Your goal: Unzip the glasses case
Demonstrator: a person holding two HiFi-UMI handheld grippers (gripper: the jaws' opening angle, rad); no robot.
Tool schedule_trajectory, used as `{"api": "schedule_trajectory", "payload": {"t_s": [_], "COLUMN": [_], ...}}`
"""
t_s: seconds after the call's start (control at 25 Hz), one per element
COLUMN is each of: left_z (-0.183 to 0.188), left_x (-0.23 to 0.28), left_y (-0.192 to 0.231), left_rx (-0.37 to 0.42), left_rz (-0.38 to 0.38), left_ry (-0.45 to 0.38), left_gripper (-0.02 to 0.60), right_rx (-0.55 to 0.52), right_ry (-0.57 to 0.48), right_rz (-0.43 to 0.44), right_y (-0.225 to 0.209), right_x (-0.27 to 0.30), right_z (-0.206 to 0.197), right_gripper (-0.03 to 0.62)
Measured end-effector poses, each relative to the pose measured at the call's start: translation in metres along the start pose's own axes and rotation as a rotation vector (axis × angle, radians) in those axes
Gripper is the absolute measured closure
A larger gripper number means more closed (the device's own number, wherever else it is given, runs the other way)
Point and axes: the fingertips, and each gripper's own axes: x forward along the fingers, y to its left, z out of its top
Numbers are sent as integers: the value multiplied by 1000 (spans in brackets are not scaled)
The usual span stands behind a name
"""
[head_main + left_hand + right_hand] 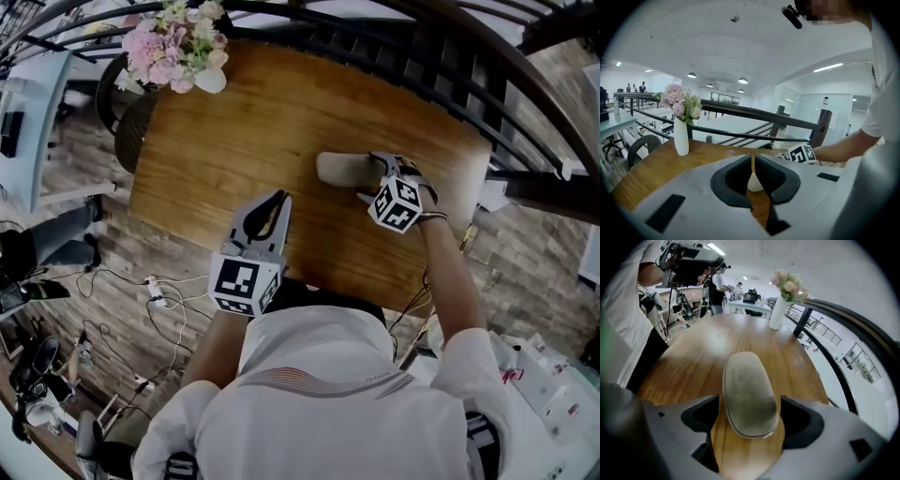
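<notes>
A beige oval glasses case (pixel 342 169) lies flat on the wooden table (pixel 234 141), right of the middle. My right gripper (pixel 372 175) points steeply down over its near end. In the right gripper view the case (pixel 747 390) lies between the wide jaws of the right gripper (pixel 749 405), with a gap on each side; a zip seam runs round its rim. My left gripper (pixel 280 199) hovers to the case's left, jaws shut and empty. In the left gripper view a sliver of the case (pixel 755 181) shows behind the closed left gripper (pixel 753 159).
A white vase of pink flowers (pixel 178 47) stands at the table's far left corner. A dark railing (pixel 450 66) curves behind the table's far side. A wicker chair (pixel 127 122) sits off the left edge. Cables lie on the floor (pixel 155 291).
</notes>
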Motion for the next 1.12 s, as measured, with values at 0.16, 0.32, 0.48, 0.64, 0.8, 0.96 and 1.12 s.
{"api": "schedule_trajectory", "payload": {"t_s": [0.16,0.32,0.48,0.64,0.8,0.96,1.12], "left_z": [-2,0,2,3,9,21,33], "left_x": [6,11,10,6,6,3,-1], "left_y": [4,5,4,8,4,-2,-6], "left_rx": [-2,-8,-3,1,12,25,33], "left_rz": [5,8,2,-2,-9,-19,-34], "left_ry": [8,9,4,-1,-8,-30,-54], "left_gripper": [552,552,552,551,551,551,551], "right_rx": [-39,-24,43,140,311,517,781], "right_ry": [44,37,-17,-74,-150,-250,-416], "right_rz": [36,61,44,24,-1,-6,24], "right_y": [-3,-5,-5,1,-1,-1,2], "right_x": [14,17,9,0,-19,-42,-75], "right_z": [-7,-10,-3,9,14,20,33], "right_gripper": [132,139,155,163,168,168,169]}}
